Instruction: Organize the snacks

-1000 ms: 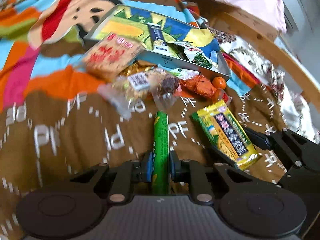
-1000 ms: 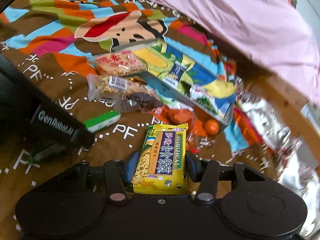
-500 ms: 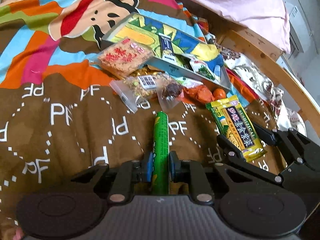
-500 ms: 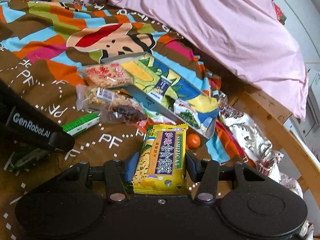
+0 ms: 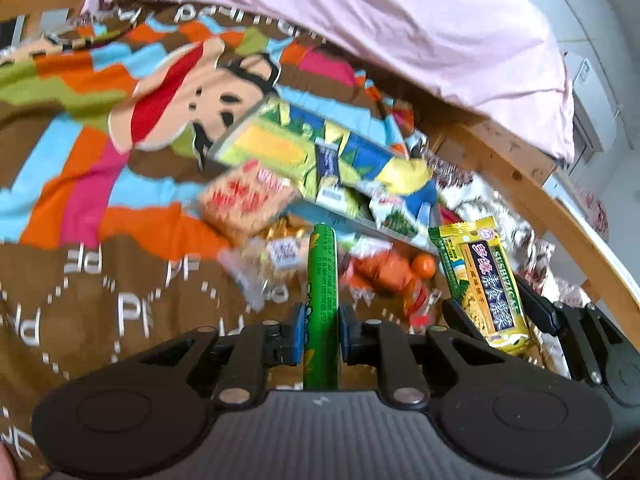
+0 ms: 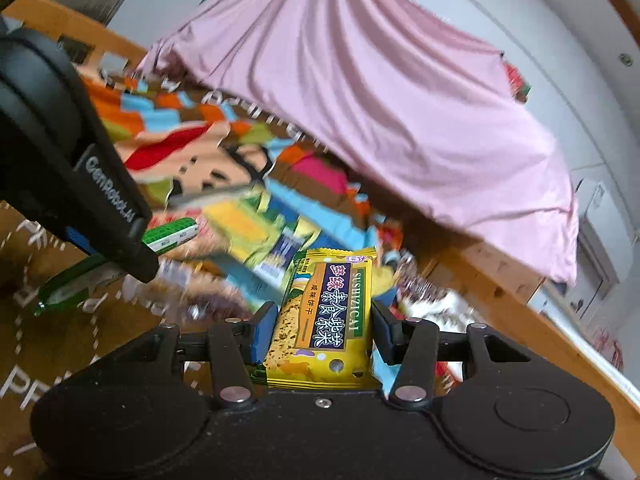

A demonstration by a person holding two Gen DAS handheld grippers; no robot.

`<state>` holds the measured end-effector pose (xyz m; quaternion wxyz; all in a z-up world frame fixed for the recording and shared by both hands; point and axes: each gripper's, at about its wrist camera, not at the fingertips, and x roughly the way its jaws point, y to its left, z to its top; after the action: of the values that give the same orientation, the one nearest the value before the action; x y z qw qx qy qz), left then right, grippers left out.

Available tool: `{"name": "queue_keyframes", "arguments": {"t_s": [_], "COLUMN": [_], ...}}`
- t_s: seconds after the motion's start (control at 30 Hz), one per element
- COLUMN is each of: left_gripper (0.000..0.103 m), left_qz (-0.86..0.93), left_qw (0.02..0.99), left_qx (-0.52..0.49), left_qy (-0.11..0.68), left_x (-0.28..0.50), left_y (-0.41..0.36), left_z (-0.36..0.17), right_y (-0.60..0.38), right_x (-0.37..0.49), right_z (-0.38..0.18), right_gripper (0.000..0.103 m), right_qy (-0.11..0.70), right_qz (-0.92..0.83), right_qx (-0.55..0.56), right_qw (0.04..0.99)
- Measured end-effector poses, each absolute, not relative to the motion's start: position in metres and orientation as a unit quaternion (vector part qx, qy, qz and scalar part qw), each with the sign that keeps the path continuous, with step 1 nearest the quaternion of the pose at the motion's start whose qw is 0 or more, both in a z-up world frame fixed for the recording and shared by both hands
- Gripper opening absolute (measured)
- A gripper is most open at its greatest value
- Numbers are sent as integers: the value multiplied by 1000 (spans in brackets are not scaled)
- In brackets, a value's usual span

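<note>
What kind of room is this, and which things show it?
Probably a bedroom: the snacks lie on a cartoon-print bedsheet, a pink quilt is heaped behind, and a wooden bed frame edges it.

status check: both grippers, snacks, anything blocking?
Left gripper shut on green stick pack. Right gripper shut on yellow biscuit pack. Open box ahead, loose snacks in front.

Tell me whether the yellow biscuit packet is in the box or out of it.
Out. The yellow biscuit packet is clamped in the right gripper, held short of the box.
</note>
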<state>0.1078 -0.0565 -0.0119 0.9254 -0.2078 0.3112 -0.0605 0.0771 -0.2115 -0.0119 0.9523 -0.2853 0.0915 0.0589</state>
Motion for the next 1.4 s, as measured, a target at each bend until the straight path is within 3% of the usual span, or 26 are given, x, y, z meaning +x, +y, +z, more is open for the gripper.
{"name": "queue_keyframes", "arguments": {"t_s": [0.63,1.03,1.4], "left_gripper": [19,19,19], "left_qz": [-54,-81,-49], "left_qw": [940,929,927], "left_qx": [-223,-205,-164], "left_qy": [254,296,333], "left_x": [258,367,407], "left_y": [-92,-138,-139], "left_z": [35,-1,-46], "right_y": [-248,-275,-279], "right_x": [196,299,336], "right_z": [3,-30,-55], "right_gripper": [52,52,52], "right_qy": [-9,59,149], "right_qz": [53,44,62], "right_qx": [-291,-208,-163], "right_qw": [955,975,973]}}
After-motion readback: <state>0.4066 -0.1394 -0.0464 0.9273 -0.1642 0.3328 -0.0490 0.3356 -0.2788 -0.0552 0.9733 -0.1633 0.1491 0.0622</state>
